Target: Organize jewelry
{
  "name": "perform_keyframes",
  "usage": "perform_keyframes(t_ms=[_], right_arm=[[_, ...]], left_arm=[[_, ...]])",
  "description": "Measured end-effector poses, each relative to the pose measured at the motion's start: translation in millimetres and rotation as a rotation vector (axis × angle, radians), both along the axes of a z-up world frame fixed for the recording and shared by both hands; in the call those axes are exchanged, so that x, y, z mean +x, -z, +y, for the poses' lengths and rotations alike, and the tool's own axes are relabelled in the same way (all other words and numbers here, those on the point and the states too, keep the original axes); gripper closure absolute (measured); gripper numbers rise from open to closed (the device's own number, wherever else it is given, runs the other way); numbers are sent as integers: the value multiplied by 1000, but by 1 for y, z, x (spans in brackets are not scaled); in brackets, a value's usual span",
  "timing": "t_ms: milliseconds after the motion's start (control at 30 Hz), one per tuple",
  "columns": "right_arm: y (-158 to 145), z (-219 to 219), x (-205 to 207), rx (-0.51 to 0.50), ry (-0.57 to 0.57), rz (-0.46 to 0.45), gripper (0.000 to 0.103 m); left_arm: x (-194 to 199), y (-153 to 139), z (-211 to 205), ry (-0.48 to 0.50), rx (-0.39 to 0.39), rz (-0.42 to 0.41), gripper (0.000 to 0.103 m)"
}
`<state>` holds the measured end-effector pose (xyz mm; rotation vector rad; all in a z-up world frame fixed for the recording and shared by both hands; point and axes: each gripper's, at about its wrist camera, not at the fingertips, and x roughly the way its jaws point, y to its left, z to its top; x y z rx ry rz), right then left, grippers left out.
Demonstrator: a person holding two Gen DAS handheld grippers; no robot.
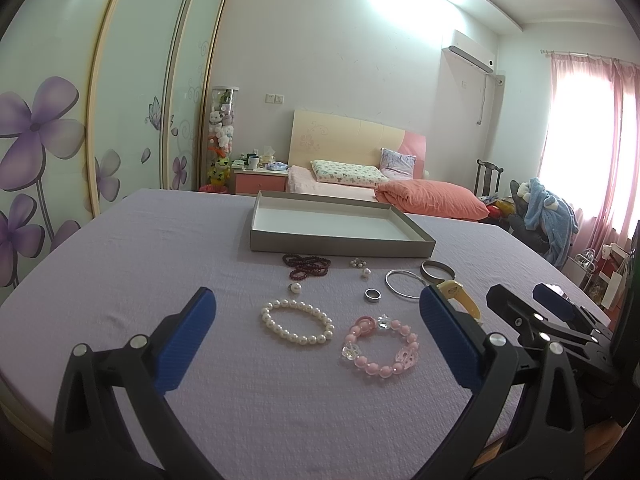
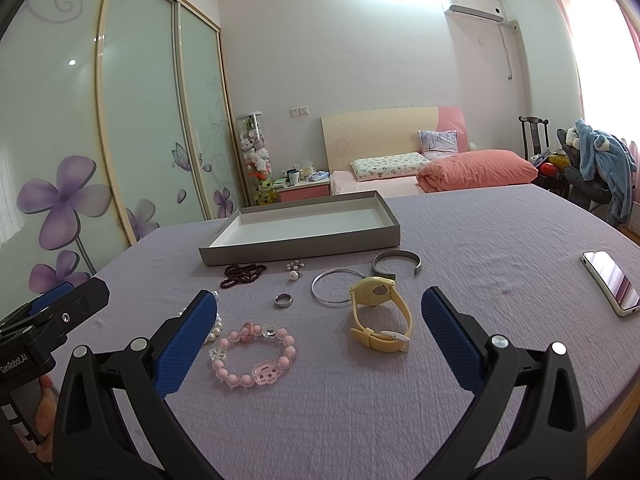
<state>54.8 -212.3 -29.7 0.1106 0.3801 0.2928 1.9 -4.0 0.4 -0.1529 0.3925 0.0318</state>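
Jewelry lies on a lilac tablecloth in front of an empty grey tray (image 1: 340, 246) (image 2: 300, 246). There is a white pearl bracelet (image 1: 297, 321), a pink bead bracelet (image 1: 380, 346) (image 2: 253, 354), a dark red bead string (image 1: 306, 266) (image 2: 242, 274), a silver ring (image 1: 373, 295) (image 2: 283, 301), a thin silver bangle (image 1: 406, 284) (image 2: 336, 286), a grey cuff (image 1: 436, 271) (image 2: 396, 264), pearl earrings (image 1: 360, 267) (image 2: 295, 270) and a yellow watch (image 2: 378, 314). My left gripper (image 1: 316, 308) is open above the pearl bracelet. My right gripper (image 2: 318, 310) is open above the pink bracelet and the watch.
A phone (image 2: 610, 282) lies on the table at the right. The table edge (image 2: 608, 412) curves round at the near right. A wardrobe with purple flowers (image 1: 52, 132) stands left, a bed (image 1: 360, 184) behind the table.
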Motion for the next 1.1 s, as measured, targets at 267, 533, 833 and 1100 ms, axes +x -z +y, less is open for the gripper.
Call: perform_keyframes(t_ms=[267,533,833,1100], right_arm=[[0,0,0,0,0,1,2],[1,1,5,-9,1,18,2],[23,-18,63,-58,71,243,2],[40,-13,102,-115,52,405,13]], left_arm=[[0,0,0,0,0,1,4],[10,11,7,-11,0,26,4],[41,29,25,-73,41,156,4],[70,43,44,-85,32,269,4]])
